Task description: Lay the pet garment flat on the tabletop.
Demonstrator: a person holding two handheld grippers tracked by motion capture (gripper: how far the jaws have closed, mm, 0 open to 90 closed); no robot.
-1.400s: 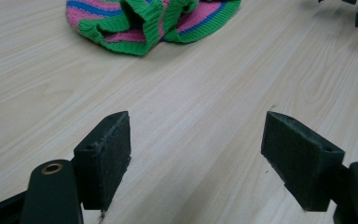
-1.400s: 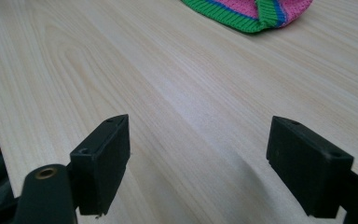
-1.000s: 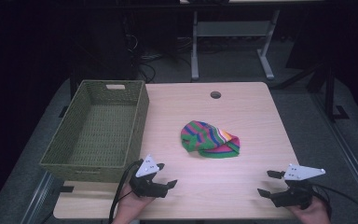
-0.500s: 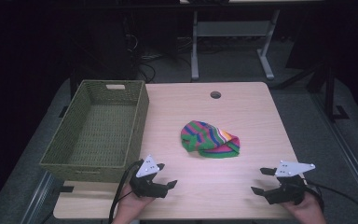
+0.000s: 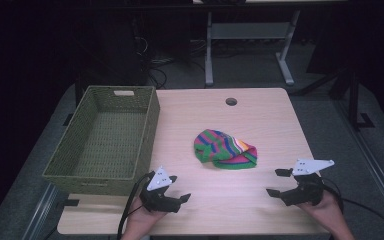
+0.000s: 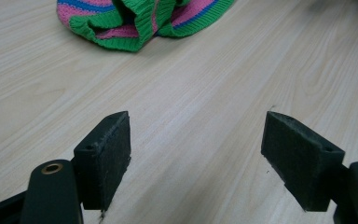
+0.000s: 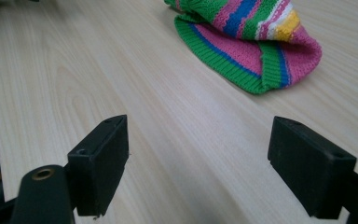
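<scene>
Striped knit hat (image 5: 225, 149) mid-table; hem opening visible from left claw (image 5: 178, 191) view.

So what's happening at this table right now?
A person holds tongs in each hand at the near edge of the table. Left tongs and right tongs are both open and hold nothing. A striped knit hat lies untouched mid-table, with a green basket at the left.

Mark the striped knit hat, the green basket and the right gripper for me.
striped knit hat (image 5: 225, 150): high view, middle of its striped crown.
green basket (image 5: 152, 117): high view, its right wall's rim.
right gripper (image 5: 276, 182): high view, midway between its open fingertips.
</scene>
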